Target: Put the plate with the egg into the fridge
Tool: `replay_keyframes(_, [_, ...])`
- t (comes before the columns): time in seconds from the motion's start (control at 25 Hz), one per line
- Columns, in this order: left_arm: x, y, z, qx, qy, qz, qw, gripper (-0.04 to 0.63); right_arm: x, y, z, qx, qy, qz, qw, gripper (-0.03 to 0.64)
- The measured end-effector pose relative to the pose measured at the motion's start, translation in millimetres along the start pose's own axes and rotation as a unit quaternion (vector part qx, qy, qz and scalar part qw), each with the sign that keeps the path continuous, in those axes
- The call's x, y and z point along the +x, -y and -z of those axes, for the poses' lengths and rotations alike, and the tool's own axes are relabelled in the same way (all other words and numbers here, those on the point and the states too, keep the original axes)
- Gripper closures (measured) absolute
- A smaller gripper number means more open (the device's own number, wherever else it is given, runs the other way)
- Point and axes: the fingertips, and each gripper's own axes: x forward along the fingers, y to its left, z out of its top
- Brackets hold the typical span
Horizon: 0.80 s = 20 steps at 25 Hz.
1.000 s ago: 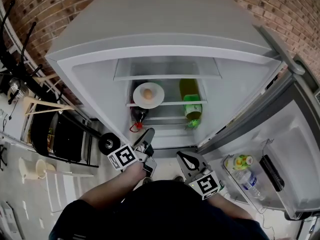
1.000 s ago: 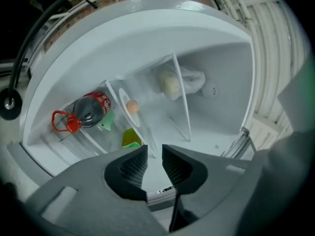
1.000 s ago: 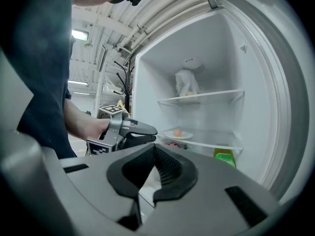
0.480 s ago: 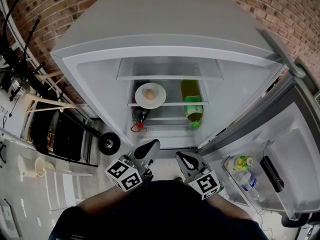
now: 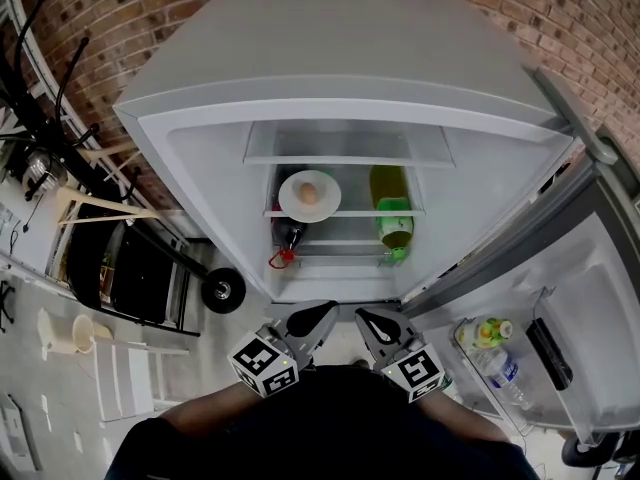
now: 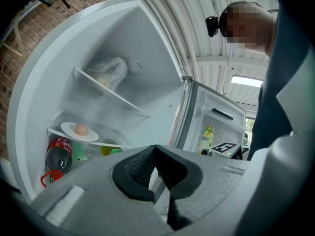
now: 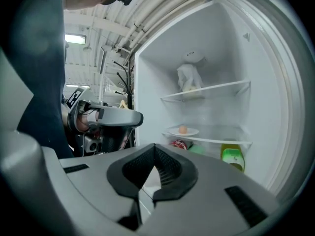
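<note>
Two claws are hanging low in front of the open fridge (image 5: pixel 330 58), and I am holding one in each hand. At the far left a black cart (image 5: pixel 130 273) is standing by the brick wall (image 5: pixel 130 8), with its wheel (image 5: pixel 222 290) showing near the fridge's lower corner.

My left claw (image 5: pixel 318 316) is pointing in at the fridge. Its jaws are pressing together, pad against pad, and nothing is sitting between them.

Inside, the plate (image 5: pixel 290 203) is resting on the glass shelf (image 5: pixel 345 211), toward its left end, and the egg (image 5: pixel 309 193) is lying in the middle of it. Below the plate a dark cola bottle (image 5: pixel 286 234) with a red cap is sitting. To the right of the plate a bottle of yellow drink (image 5: pixel 392 208) with a green label is showing, though I cannot tell which level is carrying it. On the shelf above, a white bag (image 7: pixel 189 77) is slumping near the back wall.

My right claw (image 5: pixel 368 320) is hanging just beside the left one, likewise squeezed closed on nothing.

At the far right the door (image 5: pixel 600 298) is standing wide. Its rack is holding a small yellow-green bottle (image 5: pixel 485 328) and a clear bottle (image 5: pixel 497 366).
</note>
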Motion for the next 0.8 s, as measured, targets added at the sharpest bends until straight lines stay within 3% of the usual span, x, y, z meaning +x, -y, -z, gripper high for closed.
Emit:
replay_keyframes(0.52, [0.0, 5.6, -1.6, 0.021, -0.008, 0.014, 0.9997, 0.589, -0.4, 2.2, 1.3, 0.008, -0.007, 0.004, 1.0, 0.607])
replay_keyframes(0.8, [-1.8, 4.5, -2.7, 0.009, -0.005, 0.009, 0.9999, 0.589, -1.2, 1.1, -0.1, 0.01, -0.007, 0.006, 1.0, 0.607])
